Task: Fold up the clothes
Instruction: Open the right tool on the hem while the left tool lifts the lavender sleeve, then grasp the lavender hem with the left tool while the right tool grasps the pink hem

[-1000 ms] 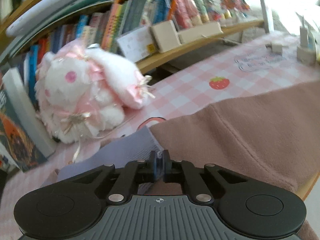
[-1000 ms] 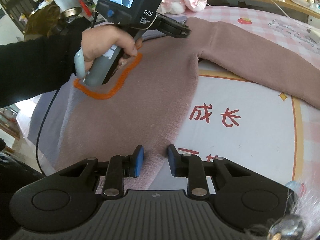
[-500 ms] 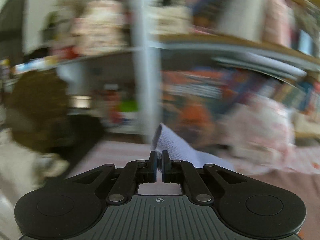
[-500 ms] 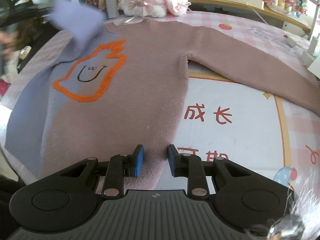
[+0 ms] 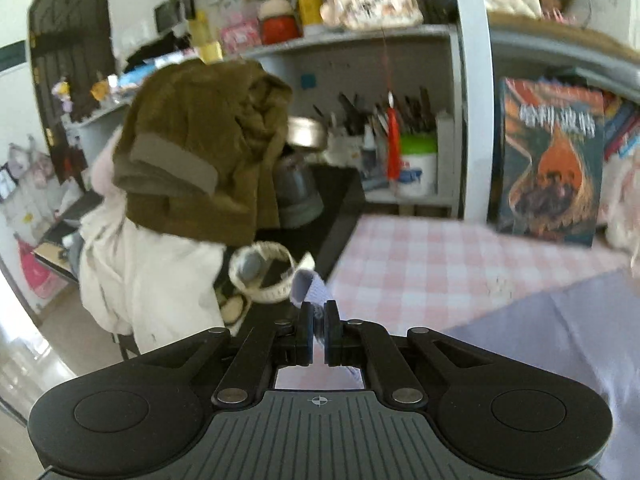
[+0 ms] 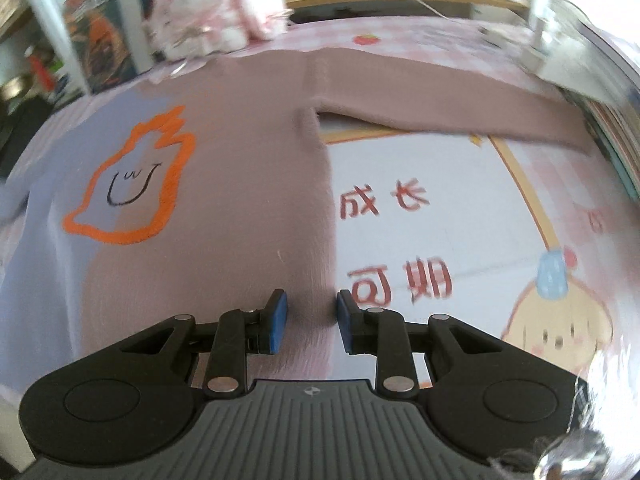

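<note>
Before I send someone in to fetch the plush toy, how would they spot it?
Find the pink checked table where the sweater lies. The plush toy sits just beyond its neckline, the only fluffy white thing there, with pink bows.

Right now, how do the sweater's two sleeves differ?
The dusty-pink knit sleeve lies flat and stretched out on the table; the lavender knit sleeve has its cuff pinched between the left hand-held gripper pads, raised off the pink checked tablecloth. Both belong to one soft knit sweater.
</note>
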Tool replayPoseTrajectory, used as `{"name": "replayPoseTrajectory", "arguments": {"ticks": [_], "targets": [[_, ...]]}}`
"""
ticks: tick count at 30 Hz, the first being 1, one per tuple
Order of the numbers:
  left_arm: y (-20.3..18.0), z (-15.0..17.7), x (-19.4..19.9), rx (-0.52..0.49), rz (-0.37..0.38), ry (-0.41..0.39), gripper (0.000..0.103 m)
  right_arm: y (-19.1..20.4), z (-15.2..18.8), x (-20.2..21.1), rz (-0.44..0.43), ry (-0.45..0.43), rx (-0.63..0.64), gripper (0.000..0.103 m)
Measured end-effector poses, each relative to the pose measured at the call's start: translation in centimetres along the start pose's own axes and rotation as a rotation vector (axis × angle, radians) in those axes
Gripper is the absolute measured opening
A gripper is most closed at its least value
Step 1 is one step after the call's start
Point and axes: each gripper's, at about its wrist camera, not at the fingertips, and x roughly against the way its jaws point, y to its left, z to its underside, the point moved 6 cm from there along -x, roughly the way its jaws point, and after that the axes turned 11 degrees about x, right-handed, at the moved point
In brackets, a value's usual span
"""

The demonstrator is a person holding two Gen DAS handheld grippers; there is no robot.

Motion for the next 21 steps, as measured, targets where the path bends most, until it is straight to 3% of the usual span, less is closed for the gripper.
{"name": "replayPoseTrajectory", "arguments": {"ticks": [3,5,8,9,12,14,17,19,21], "targets": [[0.6,0.7,-0.1,-0.011,-0.040,0.039,0.013,0.1,1.0,0.7,0.005,-0.003,-0.052,0.026],[0.9,1.3,1.5,0.026,-0.018,0.034,0.015,0.2,1.6,1.1,0.007,-0.003,-0.081,0.027],[-0.2,3.3,5.0,0.051,0.140,0.060,0.023,0.2,2.2,1.6,0.009,-0.005,-0.122,0.027],[-0.9,4.2,6.2,0.055,0.204,0.085,0.030,0.3,2.4,1.8,0.010,-0.006,-0.135,0.027],[-3.7,8.4,8.9,0.072,0.415,0.256,0.034,0.4,2.9,2.0,0.011,-0.006,-0.161,0.027],[-5.6,10.8,9.9,0.089,0.499,0.358,0.034,0.6,3.2,2.1,0.013,-0.008,-0.164,0.028],[-7.9,13.5,10.9,0.100,0.558,0.451,0.034,0.9,3.2,2.1,0.033,-0.001,-0.133,0.024],[-8.8,14.8,11.1,0.117,0.571,0.501,0.034,1.4,3.0,2.2,0.043,0.002,-0.094,0.011],[-9.4,15.5,11.2,0.115,0.578,0.527,0.034,2.2,2.4,3.3,0.046,-0.037,-0.055,0.007]]}}
